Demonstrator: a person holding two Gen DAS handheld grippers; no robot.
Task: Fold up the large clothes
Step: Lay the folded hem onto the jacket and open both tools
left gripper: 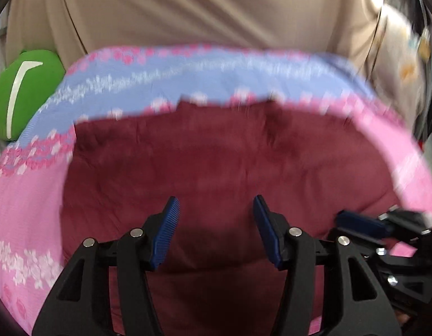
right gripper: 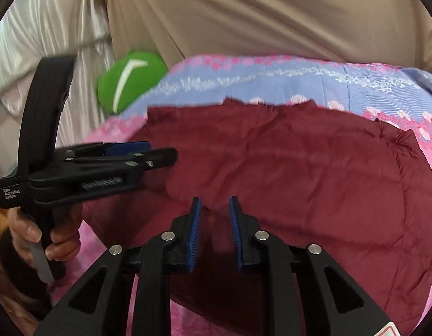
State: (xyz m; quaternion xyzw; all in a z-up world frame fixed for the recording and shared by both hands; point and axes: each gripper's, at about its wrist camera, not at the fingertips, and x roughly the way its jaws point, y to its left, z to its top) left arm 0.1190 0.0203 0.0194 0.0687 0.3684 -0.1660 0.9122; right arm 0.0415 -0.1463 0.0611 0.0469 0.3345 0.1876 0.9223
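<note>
A dark maroon garment (left gripper: 210,168) lies spread on a pink and blue flowered bedsheet (left gripper: 28,196); it also shows in the right wrist view (right gripper: 299,173). My left gripper (left gripper: 216,218) is open and empty just above the garment's near part. My right gripper (right gripper: 215,215) is open with a narrower gap, empty, over a raised fold of the garment. The right gripper shows from the side at the right edge of the left wrist view (left gripper: 355,221). The left gripper shows at the left of the right wrist view (right gripper: 148,152), held by a hand.
A green cushion (left gripper: 25,95) with a white stripe lies at the bed's far left, also in the right wrist view (right gripper: 129,79). A beige curtain (left gripper: 202,8) hangs behind the bed. Pale fabric (right gripper: 48,42) hangs at the far left.
</note>
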